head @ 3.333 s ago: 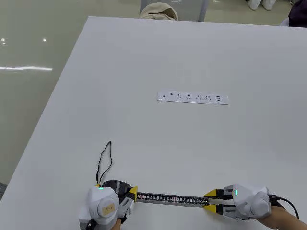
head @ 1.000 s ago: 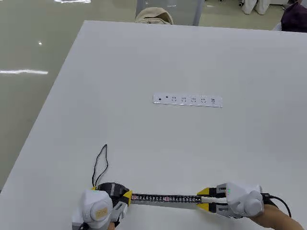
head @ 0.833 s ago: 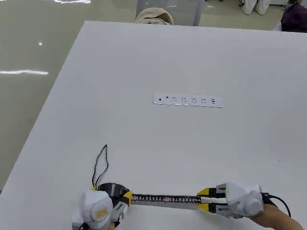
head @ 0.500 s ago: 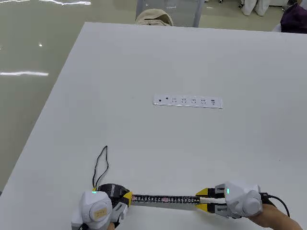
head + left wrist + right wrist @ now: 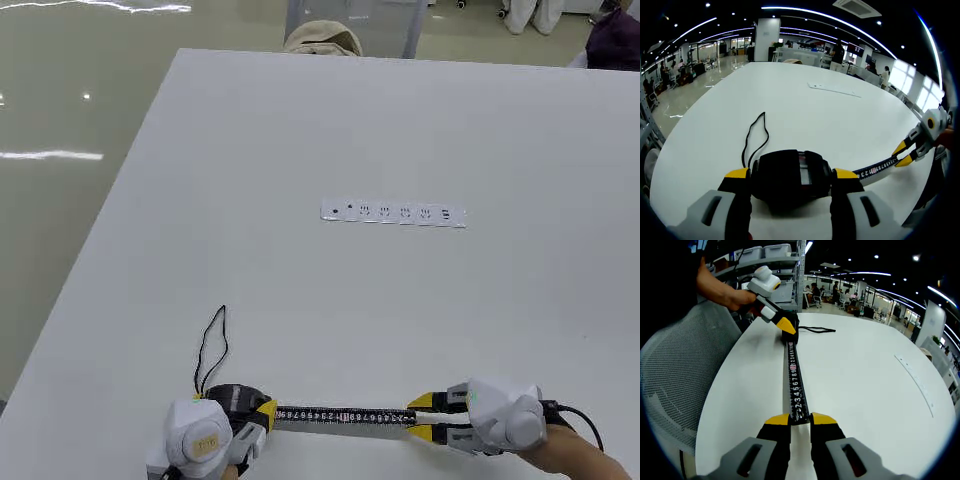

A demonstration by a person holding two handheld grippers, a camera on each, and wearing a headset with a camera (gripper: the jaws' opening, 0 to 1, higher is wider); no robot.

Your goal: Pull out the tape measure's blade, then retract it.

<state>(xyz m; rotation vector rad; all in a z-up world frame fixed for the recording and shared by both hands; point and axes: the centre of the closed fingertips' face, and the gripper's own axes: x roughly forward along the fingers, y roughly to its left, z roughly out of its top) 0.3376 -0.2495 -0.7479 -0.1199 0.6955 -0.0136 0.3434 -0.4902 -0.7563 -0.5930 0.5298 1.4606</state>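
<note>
Got the case clamped tight between the left gripper jaws, sat on the table at the near left. Holding the blade by its tip in the right gripper, jaws shut down to about the strip's thickness.

Runs dead straight left to right along the near side, numbers up, low over the top; can't tell if actually touching. So: case directly left of the right gripper, long axis lined up with its jaws.

Looks like the pull-out half is done or close. For the retract, probably just walk the right gripper left down that same line, easing it in so no snap-back or kink. Left only needs to hold the case put.

Smooth white top, a bit glossy. Thin black cord looping off the case toward the far side, power strip well apart near the middle. Shiny floor past the left edge, big open office with strip lights around.
</note>
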